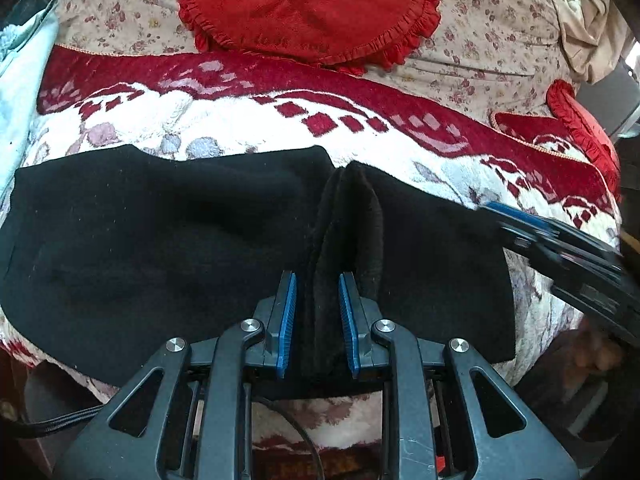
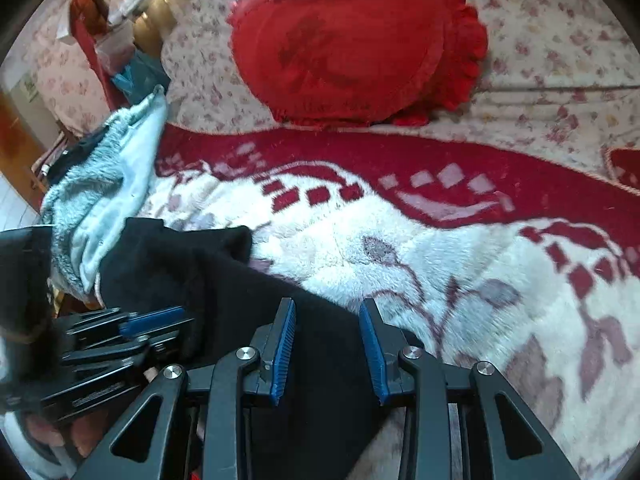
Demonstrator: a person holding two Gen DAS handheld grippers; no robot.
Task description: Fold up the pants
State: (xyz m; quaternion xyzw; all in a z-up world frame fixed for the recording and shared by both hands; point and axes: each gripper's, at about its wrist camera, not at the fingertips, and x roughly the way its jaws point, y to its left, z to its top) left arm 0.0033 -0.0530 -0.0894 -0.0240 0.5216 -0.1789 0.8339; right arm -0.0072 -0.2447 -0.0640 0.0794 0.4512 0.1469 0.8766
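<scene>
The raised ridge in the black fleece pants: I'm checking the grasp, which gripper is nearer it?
Left. The left gripper straddles the raised ridge in the black fleece pants; the right gripper is off toward the pants' right edge.

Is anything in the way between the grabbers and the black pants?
Nothing visible. The left gripper already straddles a raised ridge of the black pants, and the right gripper sits open right over their edge on the blanket.
</scene>
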